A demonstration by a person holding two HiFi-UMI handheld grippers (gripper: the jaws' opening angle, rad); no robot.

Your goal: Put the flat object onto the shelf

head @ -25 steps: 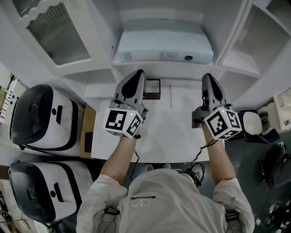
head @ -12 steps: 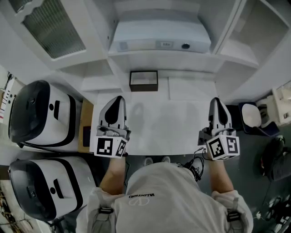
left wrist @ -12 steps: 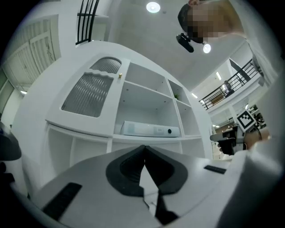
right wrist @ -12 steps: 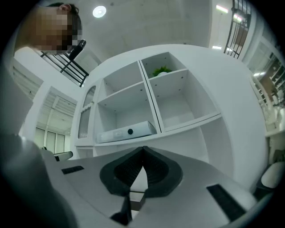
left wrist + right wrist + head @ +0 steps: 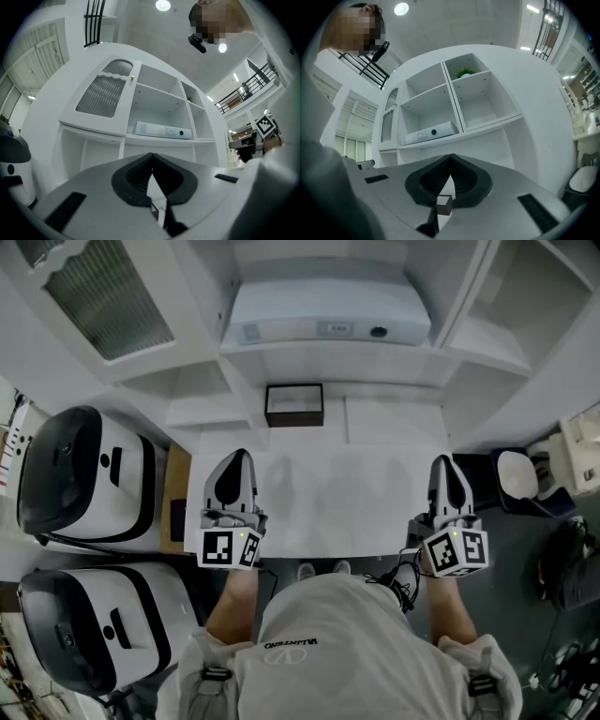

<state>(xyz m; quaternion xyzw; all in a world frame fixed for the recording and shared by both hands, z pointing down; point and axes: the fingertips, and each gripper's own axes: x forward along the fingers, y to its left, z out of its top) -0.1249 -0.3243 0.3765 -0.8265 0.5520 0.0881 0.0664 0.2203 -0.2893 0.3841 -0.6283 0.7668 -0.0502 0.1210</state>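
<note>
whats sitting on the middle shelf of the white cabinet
A flat white rectangular box with a dark round spot on its front lies alone on that shelf board. Whatever is directly behind the box is hidden by it.

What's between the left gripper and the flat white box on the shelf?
Head view: a small dark-rimmed tray sits between left gripper and flat white box; rest is bare tabletop.

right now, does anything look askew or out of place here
Nothing stands out. The flat white object lies level on the shelf, the dark-framed box sits square below it, and the left tool and right tool are shut, empty.
</note>
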